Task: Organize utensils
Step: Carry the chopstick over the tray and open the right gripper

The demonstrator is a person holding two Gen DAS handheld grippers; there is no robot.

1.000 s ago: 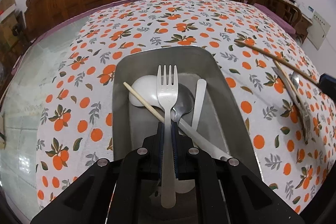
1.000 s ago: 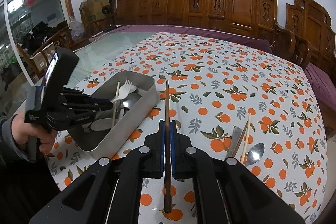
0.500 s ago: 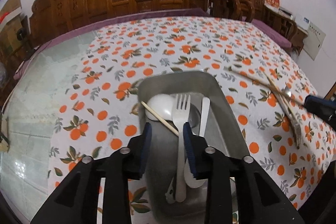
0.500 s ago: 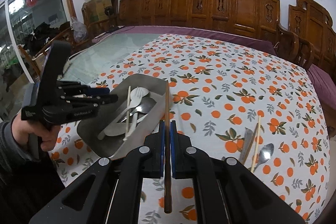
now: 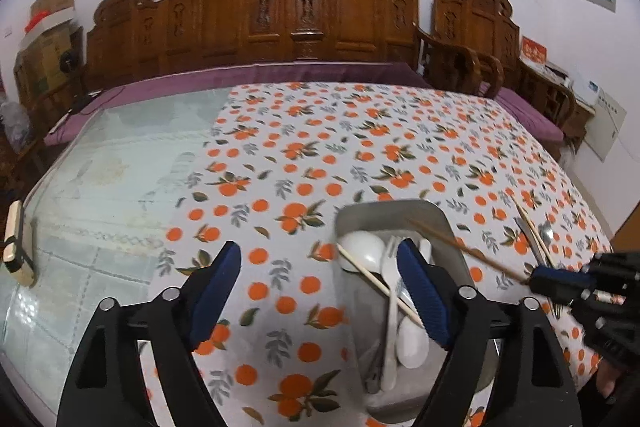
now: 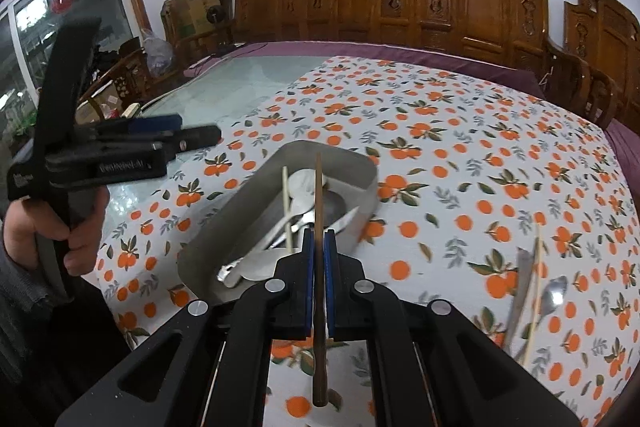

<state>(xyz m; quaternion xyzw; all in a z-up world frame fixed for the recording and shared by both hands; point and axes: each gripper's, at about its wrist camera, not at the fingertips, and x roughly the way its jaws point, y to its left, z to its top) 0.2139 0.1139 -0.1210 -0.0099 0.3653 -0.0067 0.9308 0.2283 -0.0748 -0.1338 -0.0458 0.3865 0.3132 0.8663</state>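
Right wrist view. Item: dark wooden chopstick (image 6: 318,227), clamped in right gripper (image 6: 319,281); long axis straight ahead along the fingers, tip over the metal tray (image 6: 224,227) directly in front. Left gripper (image 5: 320,291): jaws just opened wide, nothing between, white plastic fork (image 5: 390,303) lying in tray behind its right pad.

A matt grey metal tray (image 6: 370,183) sits on printed cloth (image 6: 460,155); the chopstick (image 6: 319,195) looks dark, smooth wood
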